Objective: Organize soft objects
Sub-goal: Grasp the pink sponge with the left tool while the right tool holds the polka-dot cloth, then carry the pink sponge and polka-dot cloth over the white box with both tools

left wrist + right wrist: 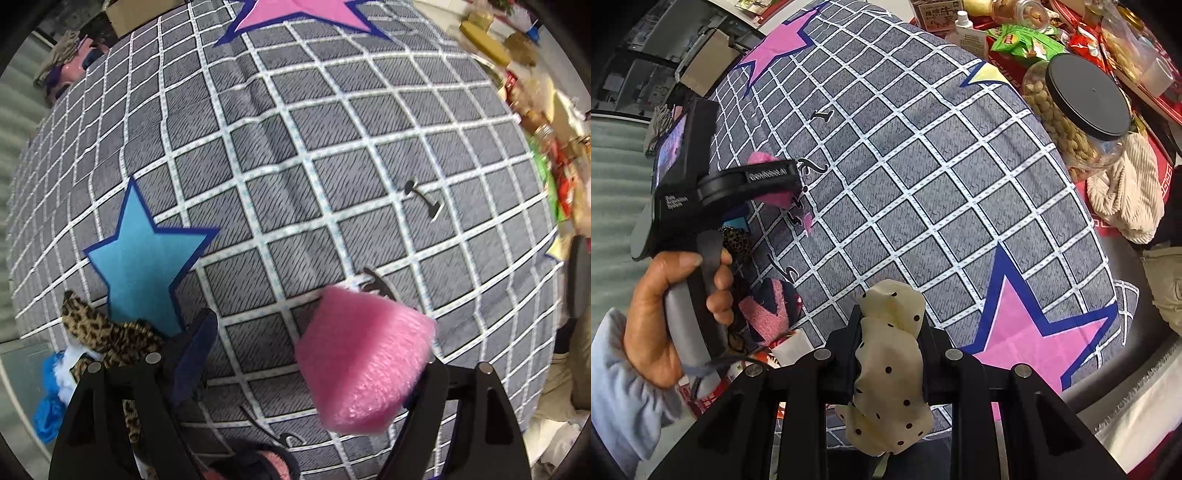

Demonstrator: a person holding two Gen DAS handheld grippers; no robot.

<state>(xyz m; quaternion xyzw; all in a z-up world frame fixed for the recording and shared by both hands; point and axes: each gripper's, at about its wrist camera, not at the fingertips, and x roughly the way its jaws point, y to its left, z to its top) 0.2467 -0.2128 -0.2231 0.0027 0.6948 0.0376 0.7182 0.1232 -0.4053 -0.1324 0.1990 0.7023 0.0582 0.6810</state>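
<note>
Left gripper [295, 373] spread wide; fluffy pink plush block [364, 360] lower centre of left wrist view, against right finger only, not pinched. Right gripper [886, 354] clamps cream polka-dot fabric scrunchie [888, 373], bottom centre. Both light, squashy; plush likely slips; pinch mid-body.

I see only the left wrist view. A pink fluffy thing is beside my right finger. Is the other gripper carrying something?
Observer: Yes. The right gripper is shut on a cream dotted cloth.
Operator: Is there any container on that side?
Observer: A jar of nuts with a black lid stands at the far right edge of the checked cover.
Operator: Does my pink piece look held from there?
Observer: The left gripper seems to hold the pink piece, but its fingers hide the contact.
</note>
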